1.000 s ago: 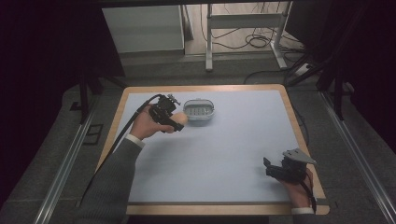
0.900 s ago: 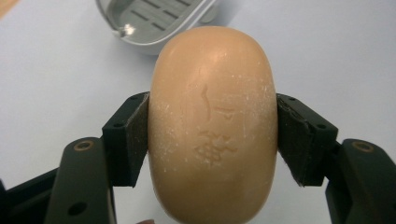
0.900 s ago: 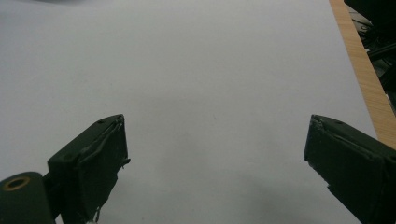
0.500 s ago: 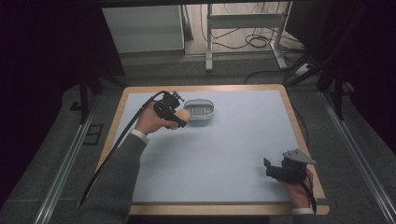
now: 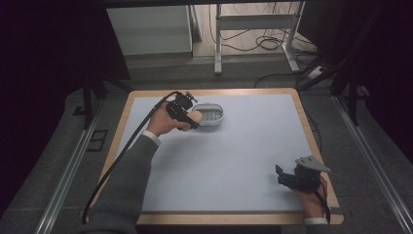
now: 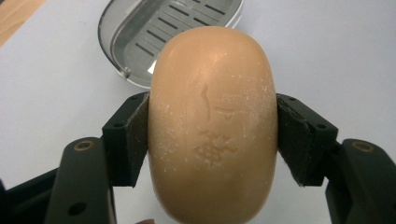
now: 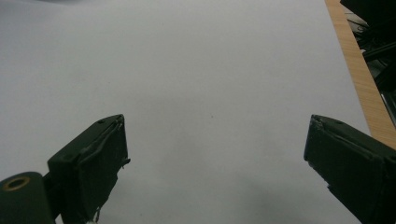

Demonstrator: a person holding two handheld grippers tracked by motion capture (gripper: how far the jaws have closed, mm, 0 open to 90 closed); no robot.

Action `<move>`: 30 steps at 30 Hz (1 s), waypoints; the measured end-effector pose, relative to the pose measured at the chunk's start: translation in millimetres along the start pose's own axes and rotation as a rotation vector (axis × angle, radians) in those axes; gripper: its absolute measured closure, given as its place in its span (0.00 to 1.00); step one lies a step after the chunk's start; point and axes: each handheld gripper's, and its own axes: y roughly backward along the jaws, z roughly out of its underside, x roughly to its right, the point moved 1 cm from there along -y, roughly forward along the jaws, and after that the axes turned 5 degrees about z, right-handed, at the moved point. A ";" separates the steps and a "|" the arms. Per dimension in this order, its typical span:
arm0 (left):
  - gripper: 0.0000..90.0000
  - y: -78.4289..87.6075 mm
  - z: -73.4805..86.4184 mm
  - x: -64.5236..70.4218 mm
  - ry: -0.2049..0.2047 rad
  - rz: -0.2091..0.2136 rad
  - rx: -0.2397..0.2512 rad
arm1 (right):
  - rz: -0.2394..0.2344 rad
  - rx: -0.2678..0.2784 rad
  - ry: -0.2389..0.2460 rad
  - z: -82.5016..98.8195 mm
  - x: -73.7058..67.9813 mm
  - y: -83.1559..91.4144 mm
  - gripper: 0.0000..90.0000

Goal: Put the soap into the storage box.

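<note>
The left tongs are clamped on a tan oval bar of soap, one black pad pressed against each long side, and the stamped face of the bar is turned up toward the left gripper view. Just beyond the soap sits the metal soap dish, an oval tray with a slotted floor and nothing lying in what shows of it; the bar hangs at its near rim, covering part of that rim in the left gripper view, and whether it touches the dish I cannot tell. From the high view the left tongs hold the soap right at the left end of the dish, which stands on the pale blue mat of the worktop, toward the far side. The person's left hand wraps the gripper body just left of the dish, grey sleeve running back toward the near edge, cable looping off behind. Well apart from the dish, down by the near right corner of the worktop, the right tongs rest low in the right hand. In the right gripper view the right tongs stand wide apart with bare mat between the jaws, gripping nothing, and the wooden edge of the worktop runs along the right.
</note>
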 end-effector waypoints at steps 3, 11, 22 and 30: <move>0.36 -1.3 -3.1 -1.8 -0.001 0.006 0.004 | -0.003 0.004 0.000 -0.9 -1.2 0.1 0.07; 0.36 -8.1 -12.3 -5.1 0.003 0.003 -0.016 | -0.003 0.002 0.004 -0.7 -1.5 -0.7 0.07; 0.36 -17.6 -14.0 -13.2 0.013 0.017 -0.019 | -0.001 -0.002 0.004 0.0 -1.1 -1.4 0.07; 0.36 -19.2 -16.5 -17.3 0.015 0.015 -0.018 | 0.001 -0.003 0.005 0.2 -0.7 -1.7 0.07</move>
